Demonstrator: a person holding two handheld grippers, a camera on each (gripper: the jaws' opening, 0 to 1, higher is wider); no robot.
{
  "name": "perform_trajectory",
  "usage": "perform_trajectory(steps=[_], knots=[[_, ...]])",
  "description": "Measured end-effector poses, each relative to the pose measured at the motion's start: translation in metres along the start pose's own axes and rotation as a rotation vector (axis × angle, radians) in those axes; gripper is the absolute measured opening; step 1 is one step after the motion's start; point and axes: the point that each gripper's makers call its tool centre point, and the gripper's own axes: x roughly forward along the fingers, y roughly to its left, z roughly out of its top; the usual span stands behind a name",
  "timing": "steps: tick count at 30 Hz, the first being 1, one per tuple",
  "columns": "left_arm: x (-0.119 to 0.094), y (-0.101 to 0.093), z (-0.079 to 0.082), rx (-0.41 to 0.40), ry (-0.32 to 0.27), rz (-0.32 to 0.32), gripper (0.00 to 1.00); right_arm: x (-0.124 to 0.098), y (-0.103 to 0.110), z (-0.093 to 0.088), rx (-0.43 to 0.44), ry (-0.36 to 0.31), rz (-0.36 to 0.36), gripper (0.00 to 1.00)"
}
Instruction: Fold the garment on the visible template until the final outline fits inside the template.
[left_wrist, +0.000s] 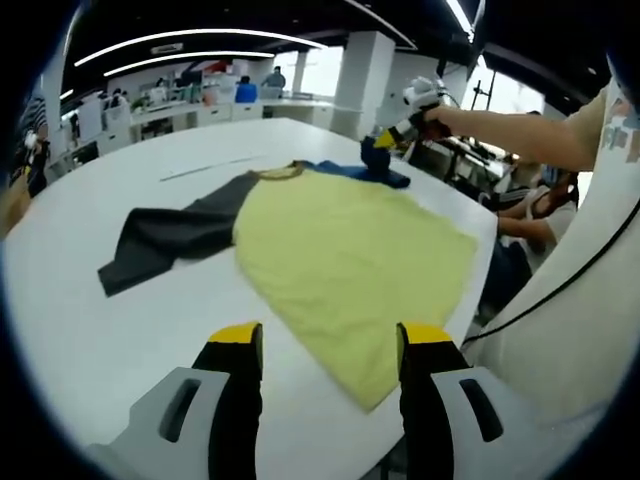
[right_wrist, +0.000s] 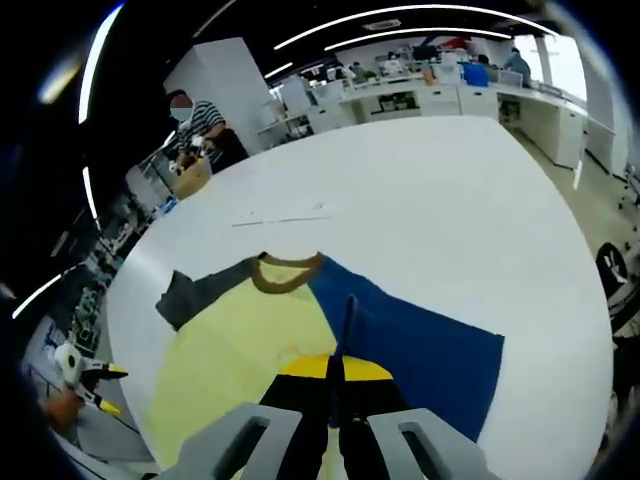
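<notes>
White table (left_wrist: 100, 330) fills the near part of a big open office, with desks, screens and people far behind it. On the table lies a T-shirt (left_wrist: 340, 250) spread flat, its yellow body in the middle, a dark grey sleeve (left_wrist: 165, 240) stretched out to the left and a brown collar (left_wrist: 280, 172) at the far end.

In the left gripper view, the left gripper (left_wrist: 330, 350) hovers over the near hem of the T-shirt with its yellow-tipped jaws wide apart and nothing between them. The right gripper (left_wrist: 385, 150) is at the far right of the T-shirt, held by a person's hand (left_wrist: 425, 105), down on the blue sleeve (left_wrist: 385, 172).

In the right gripper view, the right gripper (right_wrist: 335, 375) has its jaws pressed together on an edge of blue sleeve (right_wrist: 410, 345) cloth, which rises as a thin fold between the tips. The left gripper (right_wrist: 100, 385) shows small at the left edge. No template outline can be made out on the table (right_wrist: 450, 190).
</notes>
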Motion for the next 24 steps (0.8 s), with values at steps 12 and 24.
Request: perform_trajectory(steps=[12,24], knots=[[-0.001,0.002,-0.002,-0.013,-0.002,0.007,0.51,0.025,0.037,0.006,-0.057,0.034,0.050,0.00],[-0.002,0.002,-0.003,-0.015,0.001,0.008,0.51,0.040,0.069,0.013,-0.100,0.054,0.094,0.00]])
